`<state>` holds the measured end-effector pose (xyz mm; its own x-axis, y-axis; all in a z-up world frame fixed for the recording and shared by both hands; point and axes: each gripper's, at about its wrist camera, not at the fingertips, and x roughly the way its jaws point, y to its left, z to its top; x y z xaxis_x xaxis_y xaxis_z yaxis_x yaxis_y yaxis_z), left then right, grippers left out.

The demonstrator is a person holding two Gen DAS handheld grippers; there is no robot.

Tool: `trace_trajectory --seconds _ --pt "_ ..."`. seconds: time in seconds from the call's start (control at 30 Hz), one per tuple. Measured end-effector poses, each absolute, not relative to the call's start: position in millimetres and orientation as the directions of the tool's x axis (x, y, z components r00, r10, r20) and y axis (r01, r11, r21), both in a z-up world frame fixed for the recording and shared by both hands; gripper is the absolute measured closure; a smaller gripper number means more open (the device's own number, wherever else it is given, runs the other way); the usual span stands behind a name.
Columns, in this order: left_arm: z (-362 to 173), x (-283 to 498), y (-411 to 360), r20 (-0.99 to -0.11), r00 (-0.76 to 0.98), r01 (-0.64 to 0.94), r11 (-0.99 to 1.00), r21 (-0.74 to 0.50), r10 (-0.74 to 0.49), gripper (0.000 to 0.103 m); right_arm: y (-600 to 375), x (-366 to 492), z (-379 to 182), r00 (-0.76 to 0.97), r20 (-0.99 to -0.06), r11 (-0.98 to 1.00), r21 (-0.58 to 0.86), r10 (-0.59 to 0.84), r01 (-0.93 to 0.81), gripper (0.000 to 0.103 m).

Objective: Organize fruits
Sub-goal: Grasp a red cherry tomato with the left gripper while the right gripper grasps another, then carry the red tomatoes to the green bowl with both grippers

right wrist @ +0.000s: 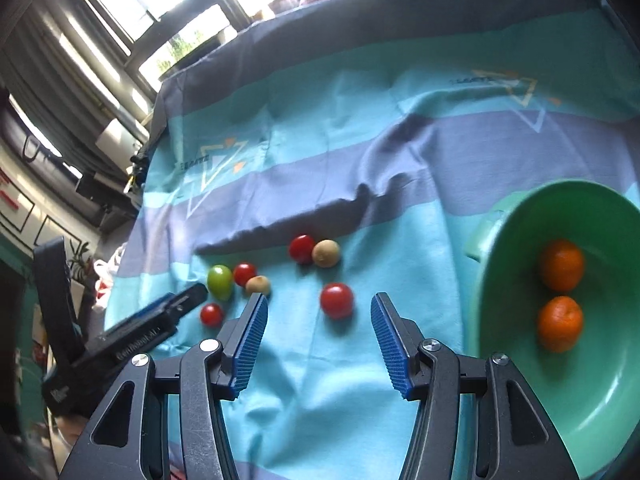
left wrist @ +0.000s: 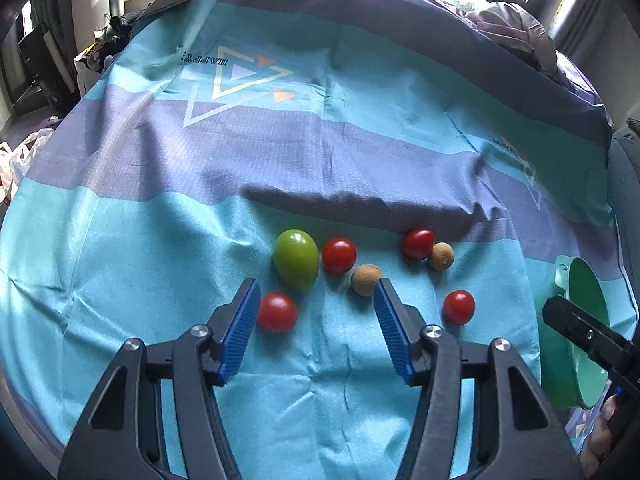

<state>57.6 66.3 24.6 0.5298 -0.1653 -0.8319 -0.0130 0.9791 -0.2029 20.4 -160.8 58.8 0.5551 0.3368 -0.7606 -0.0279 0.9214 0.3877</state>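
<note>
On the striped bedsheet lie a green fruit [left wrist: 296, 260], several red tomatoes and two brown round fruits. My left gripper [left wrist: 317, 286] stands open just short of them; one tomato [left wrist: 277, 313] sits against the inner side of its left pad and a brown fruit [left wrist: 365, 279] is by its right fingertip. My right gripper [right wrist: 319, 299] is open too, with another tomato [right wrist: 337, 300] in line with the gap between its tips and no pad touching it. A green bowl [right wrist: 500, 240] to its right holds two oranges [right wrist: 561, 265] [right wrist: 559, 323].
The sheet [left wrist: 320, 140] has a raised fold behind the fruits. The bowl [left wrist: 576, 320] sits at the sheet's right edge, where the right gripper's finger [left wrist: 560, 312] shows. Bedding is piled at the back right. Clutter and bags lie off the left edge.
</note>
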Motion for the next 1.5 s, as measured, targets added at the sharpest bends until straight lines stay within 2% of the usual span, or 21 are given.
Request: trace_trajectory --seconds 0.17,0.33,0.63,0.77,0.9,1.0,1.1,1.5 --pt "16.0 61.4 74.1 -0.852 0.507 -0.065 0.980 -0.187 -0.129 0.054 -129.9 51.2 51.6 0.479 -0.819 0.945 0.317 0.315 -0.079 0.059" --pt "10.6 60.3 78.2 -0.866 0.484 -0.091 0.977 -0.193 -0.126 0.057 -123.9 76.4 35.2 0.445 -0.854 0.958 0.285 0.270 -0.036 0.063" --pt "-4.2 63.7 76.9 -0.896 0.434 -0.114 0.981 -0.155 -0.091 0.057 -126.9 73.4 5.6 0.395 -0.900 0.980 0.197 0.185 -0.011 0.064" --pt "-9.1 67.0 73.8 -0.898 0.432 -0.108 0.985 -0.138 -0.078 0.058 -128.6 71.1 1.7 0.380 -0.901 0.976 0.216 0.210 -0.026 0.064" --pt "-9.8 68.6 71.8 -0.892 0.447 -0.113 0.985 -0.132 -0.069 0.061 -128.0 71.6 -1.5 0.381 -0.902 0.978 0.206 0.202 -0.030 0.069" --pt "-14.6 70.6 68.2 -0.901 0.428 -0.110 0.985 -0.130 -0.071 0.065 -129.0 73.0 -4.7 0.376 -0.903 0.977 0.212 0.207 -0.028 0.070" --pt "-21.5 74.7 65.5 -0.910 0.412 -0.113 0.988 -0.102 -0.046 0.075 -129.0 72.4 -6.0 0.375 -0.902 0.975 0.220 0.213 -0.023 0.070" --pt "-19.7 75.3 63.9 -0.901 0.432 -0.109 0.989 -0.101 -0.044 0.076 -121.9 72.6 -12.9 0.381 -0.904 0.980 0.198 0.196 -0.035 0.071"
